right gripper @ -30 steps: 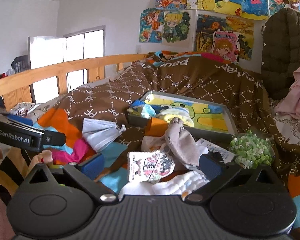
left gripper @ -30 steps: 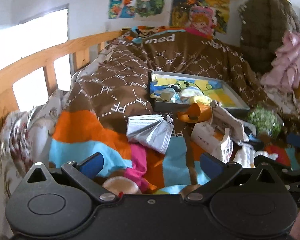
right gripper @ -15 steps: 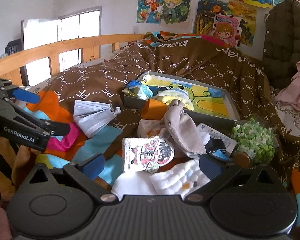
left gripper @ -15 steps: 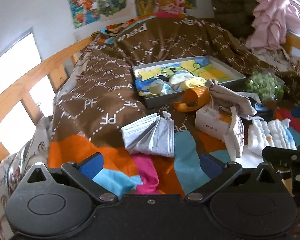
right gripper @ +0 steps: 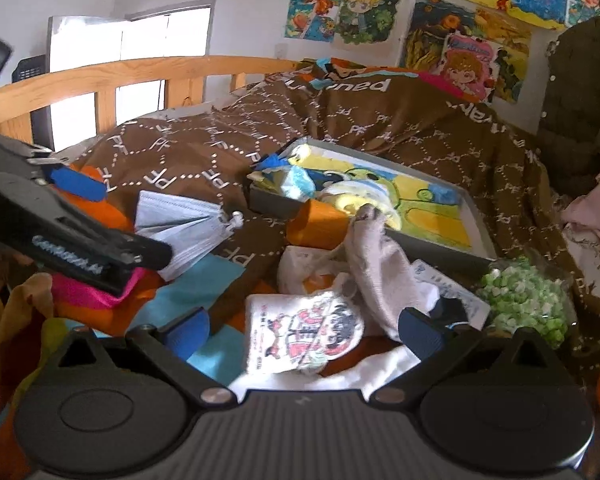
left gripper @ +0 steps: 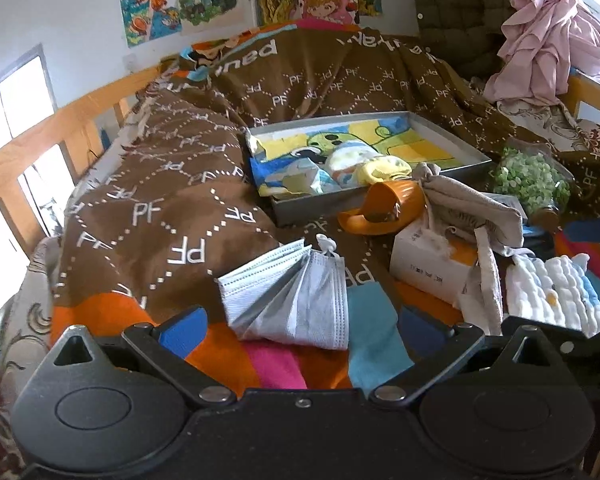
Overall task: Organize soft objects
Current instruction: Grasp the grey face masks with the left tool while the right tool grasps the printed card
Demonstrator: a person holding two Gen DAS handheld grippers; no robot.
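A stack of grey face masks (left gripper: 290, 300) lies on the bedspread just ahead of my open left gripper (left gripper: 298, 326), between its blue fingertips. A grey tray (left gripper: 288, 212) holds a cartoon cloth and small yellow and blue soft items (left gripper: 364, 168). A beige sock (left gripper: 468, 204) drapes over a tissue box (left gripper: 424, 260); a white quilted cloth (left gripper: 552, 292) lies at right. My right gripper (right gripper: 304, 326) is open over a cartoon-printed cloth (right gripper: 300, 332) with the beige sock (right gripper: 376, 260) behind it. The masks (right gripper: 180, 228) and the left gripper (right gripper: 72, 204) show at its left.
An orange cup (left gripper: 388, 208) lies tipped by the tray. A bag of green pieces (left gripper: 532, 184) sits at right. A wooden bed rail (left gripper: 60, 132) runs along the left; a pink garment (left gripper: 548, 36) and a dark jacket hang at the back right.
My left gripper has moved forward and lower toward the face masks, which now sit between its fingertips. The right gripper has closed in on the cartoon cloth and sock. Both stay open.
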